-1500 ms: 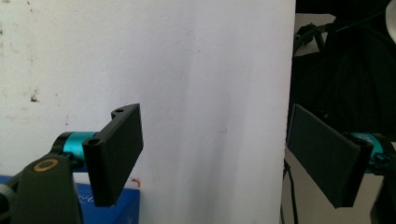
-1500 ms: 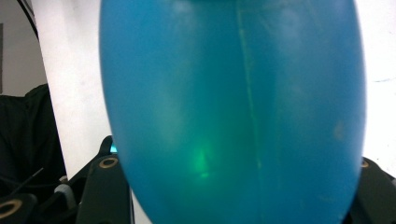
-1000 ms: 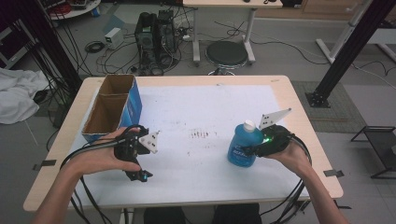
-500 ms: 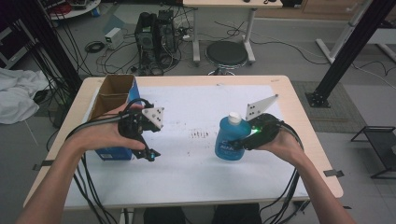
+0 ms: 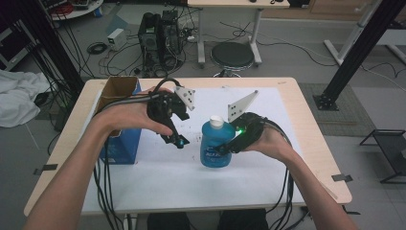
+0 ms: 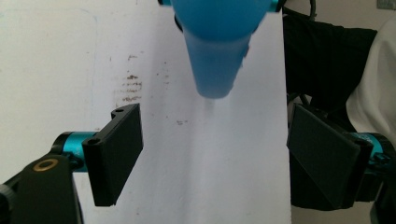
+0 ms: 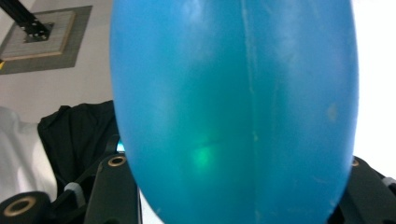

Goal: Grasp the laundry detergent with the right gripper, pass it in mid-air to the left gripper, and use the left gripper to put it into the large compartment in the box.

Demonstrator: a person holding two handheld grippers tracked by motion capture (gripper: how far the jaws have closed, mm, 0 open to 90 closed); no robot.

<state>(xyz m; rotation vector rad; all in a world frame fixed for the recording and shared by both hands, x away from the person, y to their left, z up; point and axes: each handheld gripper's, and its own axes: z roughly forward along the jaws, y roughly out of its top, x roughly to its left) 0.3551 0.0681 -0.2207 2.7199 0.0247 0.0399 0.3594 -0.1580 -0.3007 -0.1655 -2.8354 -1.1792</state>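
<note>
A blue bottle point(image 5: 214, 143) with a white cap point(image 5: 217, 121) is held near the middle of the white sheet, and I cannot tell whether it touches the sheet. My right gripper point(image 5: 225, 149) is shut on its body from the right; up close the bottle point(image 7: 233, 107) bulges between the black jaws of this gripper point(image 7: 233, 191). My left gripper point(image 5: 178, 140) hovers just left of the bottle, tilted down, open. In the left gripper view its jaws stand wide apart, nothing lies between them at this gripper point(image 6: 212, 121), and the bottle point(image 6: 217, 46) hangs ahead.
An open blue cardboard box point(image 5: 119, 120) stands at the table's left side, close behind my left hand. A white sheet point(image 5: 167, 177) with small dark marks covers the wooden table point(image 5: 316, 143). Cables trail off the front edge. A stool and equipment stand beyond.
My right gripper has carried the bottle left toward the table's middle. My left gripper has risen and moved right, closing in on the bottle.
</note>
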